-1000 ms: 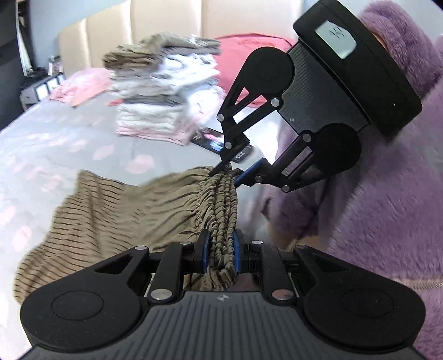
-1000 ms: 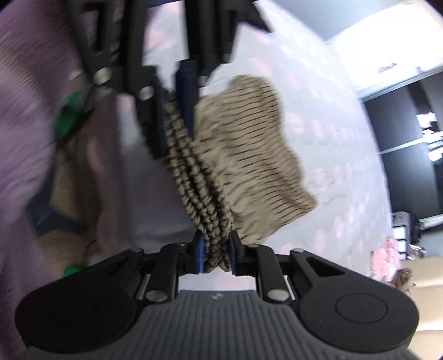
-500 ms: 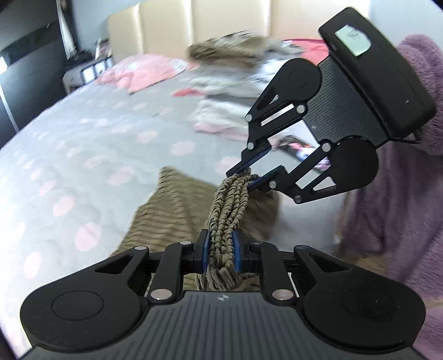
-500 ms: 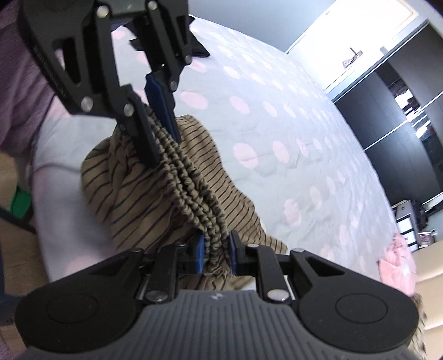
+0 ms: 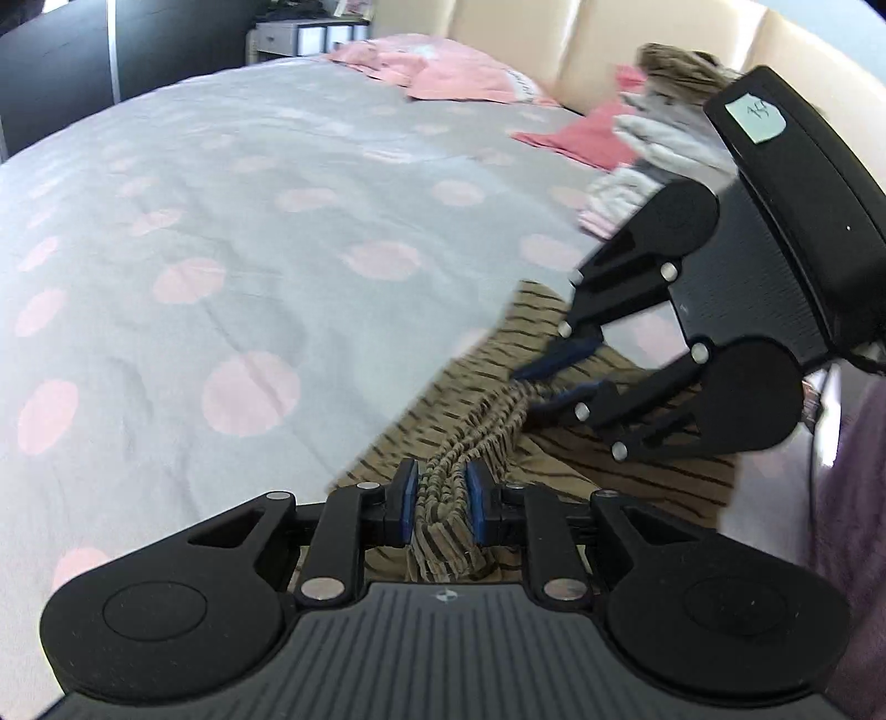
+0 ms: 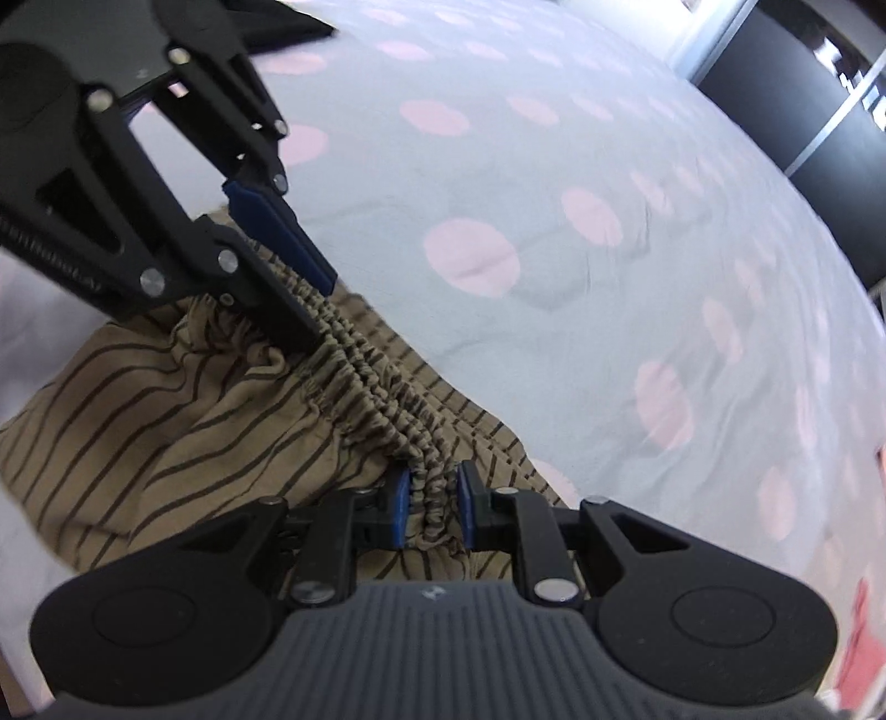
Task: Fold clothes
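On the grey bedspread (image 5: 232, 232) with pink dots, near its edge, lies a tan striped garment (image 6: 183, 404) whose gathered elastic waistband (image 6: 360, 360) is stretched in the air between the two grippers. The left gripper (image 5: 441, 501) is clenched on one end of that waistband, and the right gripper (image 6: 433, 509) is clenched on the other end, the two facing each other close above the garment. Farther up the bedspread, by the cream headboard (image 5: 554, 44), sits a stack of folded clothes (image 5: 659, 138), blurred.
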